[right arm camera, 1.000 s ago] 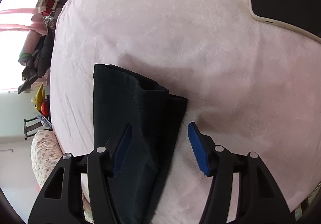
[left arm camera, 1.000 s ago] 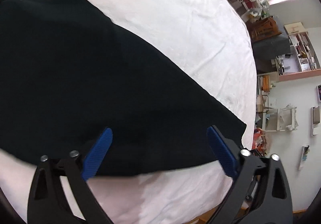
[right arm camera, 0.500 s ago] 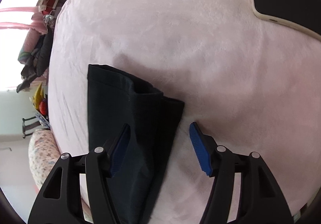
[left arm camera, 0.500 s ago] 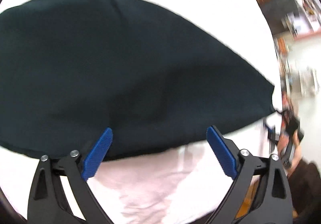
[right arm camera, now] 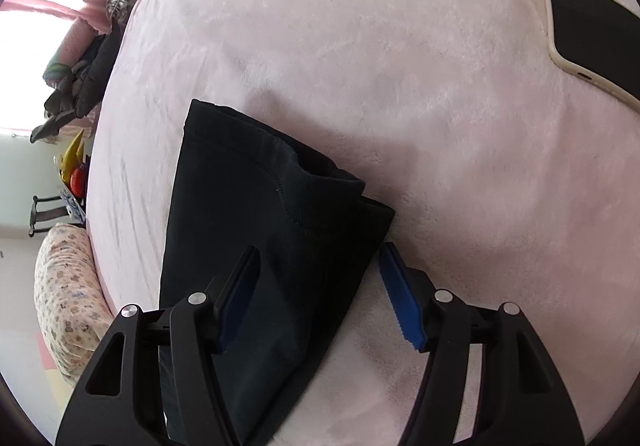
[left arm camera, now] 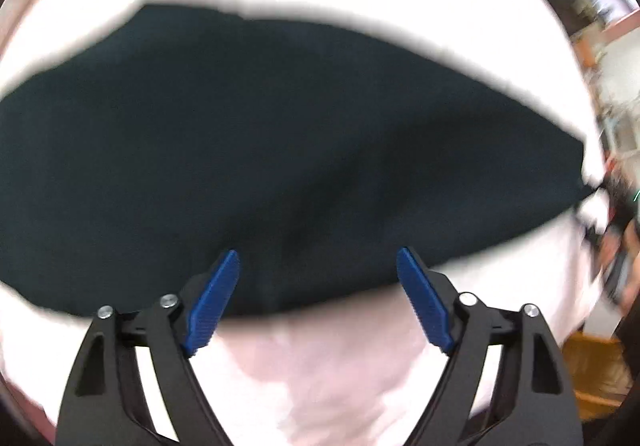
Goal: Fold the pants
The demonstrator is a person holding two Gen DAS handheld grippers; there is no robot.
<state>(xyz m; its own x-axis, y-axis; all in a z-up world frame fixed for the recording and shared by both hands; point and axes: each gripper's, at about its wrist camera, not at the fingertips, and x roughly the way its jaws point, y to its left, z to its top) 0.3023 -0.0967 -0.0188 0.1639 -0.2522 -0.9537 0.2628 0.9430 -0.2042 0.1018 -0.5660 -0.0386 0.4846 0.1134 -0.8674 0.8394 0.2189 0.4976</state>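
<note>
Broadly, the bed (right arm camera: 400, 66) is covered by a soft pink blanket, and the dark pants (left arm camera: 280, 150) are spread across it, the wide part seen in the left view and the stacked leg ends (right arm camera: 280, 206) in the right view. A phone (right arm camera: 592, 38) is seen lying well apart from the cloth, near the far edge. The left gripper (left arm camera: 318, 286) is held spread above the near hem, its jaws having just been closing a little, with nothing pinched between them. The right gripper (right arm camera: 320, 286) is held parted over one edge of the leg ends, its jaws having just been opening slightly, the cloth not pressed. If only the top layer is caught, the lower one may be left behind and the fold skewed. The blanket could be pinched along with the hem. A slack, uneven lift could wrinkle the legs.
</note>
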